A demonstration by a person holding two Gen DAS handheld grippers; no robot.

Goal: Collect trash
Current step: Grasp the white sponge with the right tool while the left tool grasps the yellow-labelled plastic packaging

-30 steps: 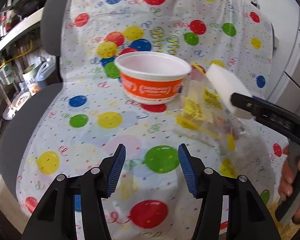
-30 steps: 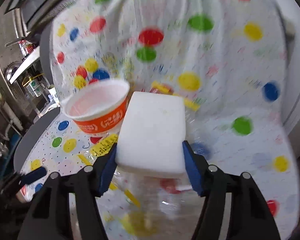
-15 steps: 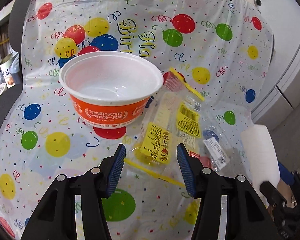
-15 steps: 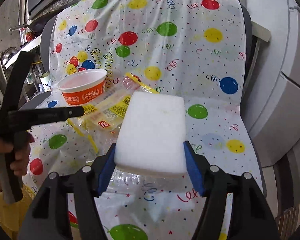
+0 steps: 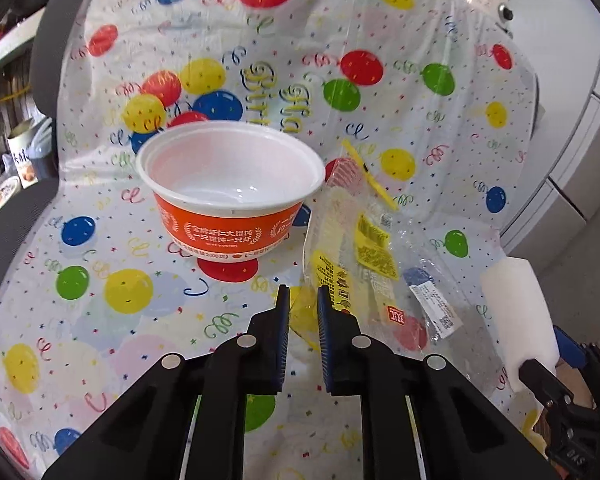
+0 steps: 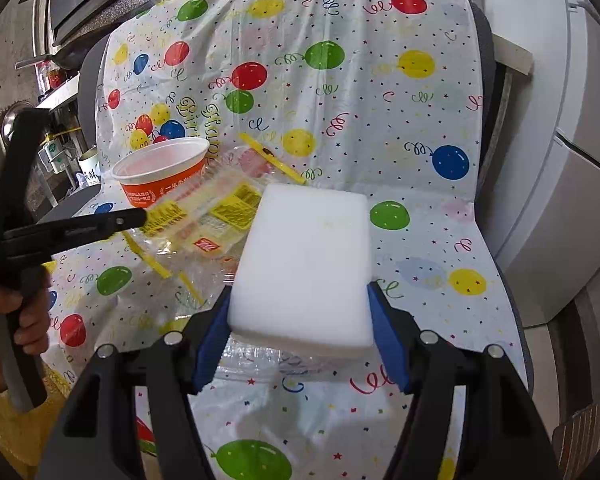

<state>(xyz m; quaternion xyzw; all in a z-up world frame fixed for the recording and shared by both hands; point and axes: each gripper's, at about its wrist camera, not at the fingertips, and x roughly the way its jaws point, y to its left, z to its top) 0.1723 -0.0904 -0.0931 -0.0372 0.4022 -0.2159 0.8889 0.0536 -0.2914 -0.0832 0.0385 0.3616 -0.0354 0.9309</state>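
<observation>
The left hand-held gripper (image 5: 303,304) has just been closing on the clear wrapper (image 5: 364,264) edge, while the right hand-held gripper (image 6: 300,320) clamps a white sponge (image 6: 304,264).

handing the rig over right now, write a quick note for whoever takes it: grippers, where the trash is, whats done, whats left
Left gripper: jaws have just been closing on the near corner of the clear plastic wrapper; the film sits between the pads.
Right gripper: clamped on the white sponge block, held above the seat.
Orange paper bowl: empty, upright on the balloon-print cover, just left of the wrapper.
Done: sponge picked up, wrapper being gripped.
Left: lift the wrapper, collect the bowl. No bin shows in either view.
</observation>
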